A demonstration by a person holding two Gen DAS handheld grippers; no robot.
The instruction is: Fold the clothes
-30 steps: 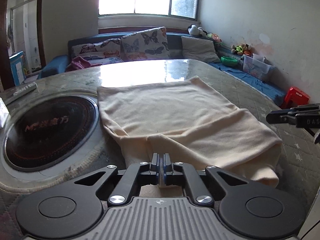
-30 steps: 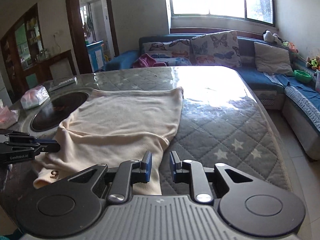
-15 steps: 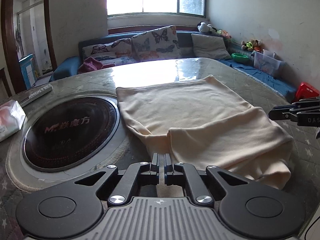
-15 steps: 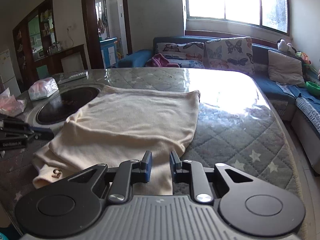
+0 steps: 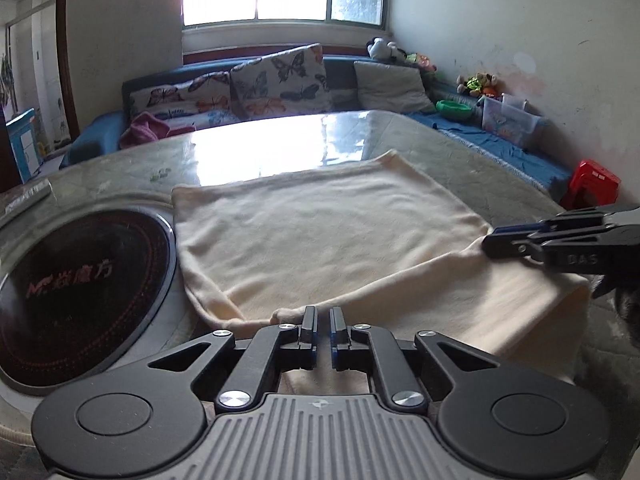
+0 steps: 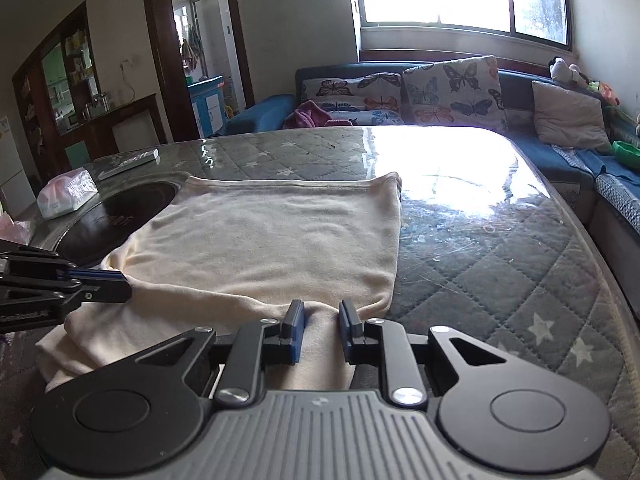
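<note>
A cream cloth (image 5: 320,224) lies flat on the glass-topped table (image 6: 500,264), its near part folded over onto the rest. My left gripper (image 5: 323,314) sits at the fold's left end. Its jaws are opening to a narrow gap, and no cloth shows between them. In the right wrist view, the left gripper (image 6: 126,280) touches the cloth's (image 6: 272,232) raised edge. My right gripper (image 6: 321,308) is shut on a bunched ridge of the fold at the right end. From the left wrist view, the right gripper (image 5: 490,242) tips meet the lifted cloth.
A round black induction cooktop (image 5: 76,280) is set into the table left of the cloth. A tissue pack (image 6: 66,196) and a remote (image 6: 130,162) lie at the far left. A blue sofa (image 5: 340,76) with cushions runs behind the table, and a red stool (image 5: 592,184) stands at the right.
Both grippers moved forward over the table, carrying the cloth's near edge further onto the rest. The left jaws, pinched on cloth a second ago, have parted slightly.
</note>
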